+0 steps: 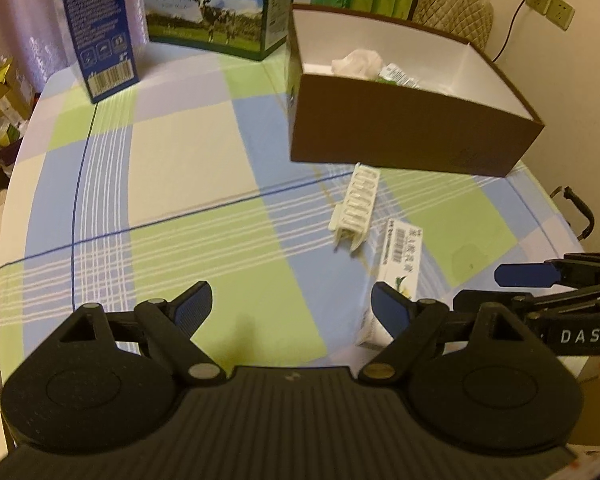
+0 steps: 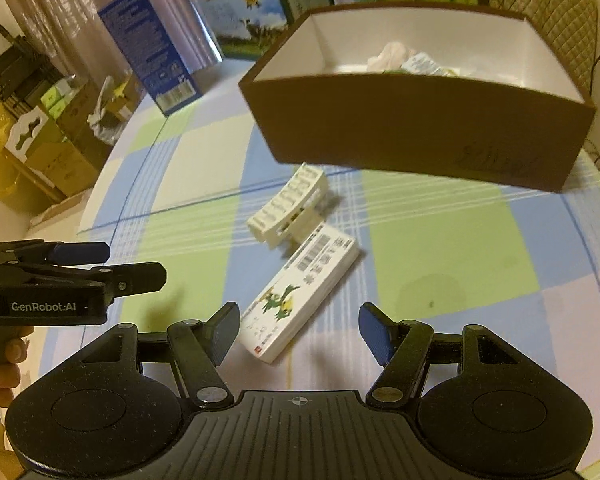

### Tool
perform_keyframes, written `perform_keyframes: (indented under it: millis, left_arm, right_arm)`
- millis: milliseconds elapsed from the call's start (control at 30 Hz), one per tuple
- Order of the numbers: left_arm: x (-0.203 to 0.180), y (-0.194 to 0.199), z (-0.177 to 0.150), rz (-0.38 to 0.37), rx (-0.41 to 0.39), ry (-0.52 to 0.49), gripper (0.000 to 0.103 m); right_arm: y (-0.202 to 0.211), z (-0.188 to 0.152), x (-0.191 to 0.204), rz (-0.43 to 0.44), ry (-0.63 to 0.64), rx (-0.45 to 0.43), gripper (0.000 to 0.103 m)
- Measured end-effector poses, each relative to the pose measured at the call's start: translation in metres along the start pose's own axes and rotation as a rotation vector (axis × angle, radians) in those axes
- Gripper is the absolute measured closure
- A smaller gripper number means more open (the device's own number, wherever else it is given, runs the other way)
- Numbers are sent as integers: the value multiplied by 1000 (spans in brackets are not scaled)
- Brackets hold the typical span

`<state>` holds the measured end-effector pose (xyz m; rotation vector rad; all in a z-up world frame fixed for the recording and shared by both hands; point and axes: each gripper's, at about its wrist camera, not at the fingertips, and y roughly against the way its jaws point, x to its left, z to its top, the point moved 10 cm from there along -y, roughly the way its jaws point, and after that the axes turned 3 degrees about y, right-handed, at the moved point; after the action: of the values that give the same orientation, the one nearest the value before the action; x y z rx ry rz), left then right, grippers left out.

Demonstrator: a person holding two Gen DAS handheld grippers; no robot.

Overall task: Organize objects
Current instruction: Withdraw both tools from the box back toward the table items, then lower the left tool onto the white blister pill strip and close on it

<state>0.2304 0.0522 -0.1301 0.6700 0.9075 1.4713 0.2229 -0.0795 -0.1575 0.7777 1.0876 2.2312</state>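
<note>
On the checked tablecloth (image 1: 172, 168) sits a brown box (image 1: 400, 136) with white inner walls, holding crumpled white paper (image 1: 358, 62) and a small printed packet (image 1: 400, 76). Just before it lie a white carton (image 2: 300, 292) and, touching its far end, a cream plastic tray (image 2: 290, 208). Both the left gripper (image 1: 292, 304) and right gripper (image 2: 298, 332) hover with fingers spread wide, empty.
</note>
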Motion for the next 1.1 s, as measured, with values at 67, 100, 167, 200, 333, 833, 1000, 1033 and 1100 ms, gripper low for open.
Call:
perform_keyframes:
  millis: [67, 100, 167, 200, 333, 833, 1000, 1033, 1100]
  left_arm:
    - [4, -4, -3, 5, 9, 5, 19]
    - [7, -7, -3, 9, 14, 8, 19]
    - [11, -12, -5, 20, 26, 12, 19]
    - [13, -15, -6, 24, 31, 15, 19]
    - [21, -26, -8, 36, 55, 26, 19]
    - [41, -50, 3, 58, 90, 25, 19]
    - [38, -56, 9, 49, 89, 18, 19]
    - [36, -56, 10, 46, 89, 16, 19]
    - [33, -58, 12, 39, 87, 11, 19]
  right_arm:
    - [-8, -3, 2, 2, -3, 16, 40]
    - [-12, -4, 3, 0, -8, 26, 40]
    - [-20, -7, 4, -1, -21, 42, 40]
    - [-25, -7, 4, -4, -26, 50, 40]
    - [-37, -6, 4, -17, -24, 65, 40]
    - [-78, 11, 2, -106, 2, 81, 40]
    - [-83, 10, -5, -128, 50, 80, 40]
    - [-82, 10, -8, -135, 65, 78, 40]
    - [-79, 11, -14, -153, 96, 78, 40]
